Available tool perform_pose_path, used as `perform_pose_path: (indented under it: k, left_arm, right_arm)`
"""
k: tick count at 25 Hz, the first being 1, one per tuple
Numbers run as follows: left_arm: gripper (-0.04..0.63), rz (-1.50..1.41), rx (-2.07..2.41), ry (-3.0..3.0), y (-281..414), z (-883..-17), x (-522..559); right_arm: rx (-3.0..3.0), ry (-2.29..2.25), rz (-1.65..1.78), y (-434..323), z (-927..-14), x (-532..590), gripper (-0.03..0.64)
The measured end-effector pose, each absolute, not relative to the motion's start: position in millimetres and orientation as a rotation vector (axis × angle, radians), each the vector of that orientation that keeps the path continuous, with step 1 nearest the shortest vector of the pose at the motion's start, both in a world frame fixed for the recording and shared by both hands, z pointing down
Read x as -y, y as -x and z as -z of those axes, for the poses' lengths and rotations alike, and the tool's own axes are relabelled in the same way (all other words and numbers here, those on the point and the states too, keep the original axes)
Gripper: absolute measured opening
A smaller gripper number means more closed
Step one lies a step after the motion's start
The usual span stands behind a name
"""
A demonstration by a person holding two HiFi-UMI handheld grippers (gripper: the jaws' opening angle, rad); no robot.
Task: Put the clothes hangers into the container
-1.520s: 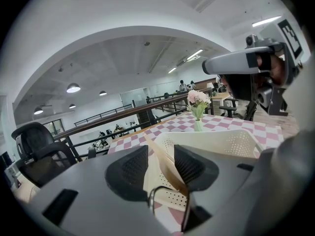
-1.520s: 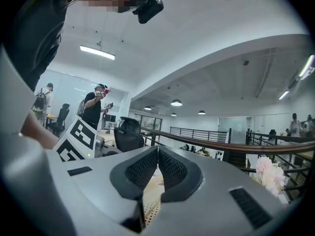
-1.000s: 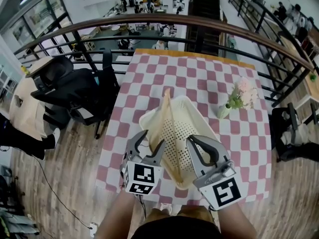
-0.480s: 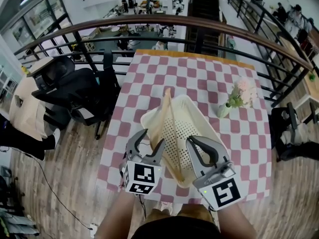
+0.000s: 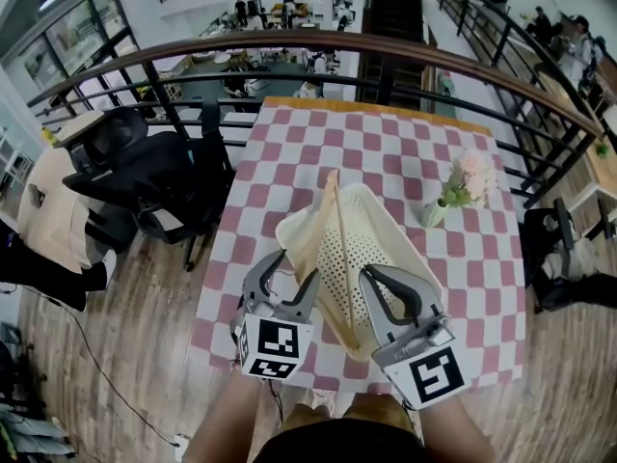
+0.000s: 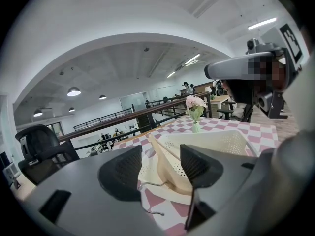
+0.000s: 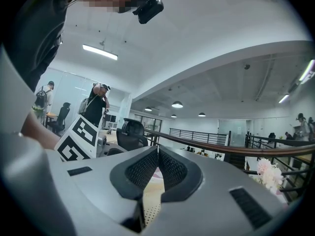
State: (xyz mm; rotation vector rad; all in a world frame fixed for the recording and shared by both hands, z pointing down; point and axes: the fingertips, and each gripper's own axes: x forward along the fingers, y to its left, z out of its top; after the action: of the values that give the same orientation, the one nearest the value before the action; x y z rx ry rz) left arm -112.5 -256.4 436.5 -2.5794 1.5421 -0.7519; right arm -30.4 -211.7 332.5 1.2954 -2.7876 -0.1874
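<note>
A cream perforated container (image 5: 390,210) stands on the pink-checked table (image 5: 289,143), and in the left gripper view its wall (image 6: 219,141) is at the right. A pale wooden hanger (image 5: 310,234) lies along the container's left side and sticks out past the far rim. Its wire hook (image 6: 147,185) hangs over the near rim onto the cloth. My left gripper (image 5: 299,265) stands open just left of the container, and its jaws frame the hanger (image 6: 165,167) without touching it. My right gripper (image 5: 367,270) is over the container's near half. Its pads (image 7: 158,154) meet, with nothing clearly between them.
A small vase of pink flowers (image 5: 451,196) stands on the table to the right of the container. A curved railing (image 5: 337,41) runs behind the table. A black office chair (image 5: 135,177) sits on the floor to the left. The table's near edge lies under both grippers.
The container and the hanger have shifted and turned slightly to the right. Both grippers have stayed nearly where they were.
</note>
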Motion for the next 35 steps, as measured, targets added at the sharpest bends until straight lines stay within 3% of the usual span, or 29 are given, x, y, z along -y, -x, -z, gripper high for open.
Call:
perform_pose_path:
  k: [28, 35]
  left_arm:
    - [0.249, 0.66, -1.485, 2.627, 107.9, -418.7, 241.8]
    - [0.201, 0.511, -1.445, 2.591, 100.5, -383.7, 237.0]
  right_arm:
    - [2.775, -1.335, 0.199, 38.7, -325.1, 197.6, 0.035]
    - [2.783, -1.337, 0.233, 38.5, -316.3, 197.6, 0.035]
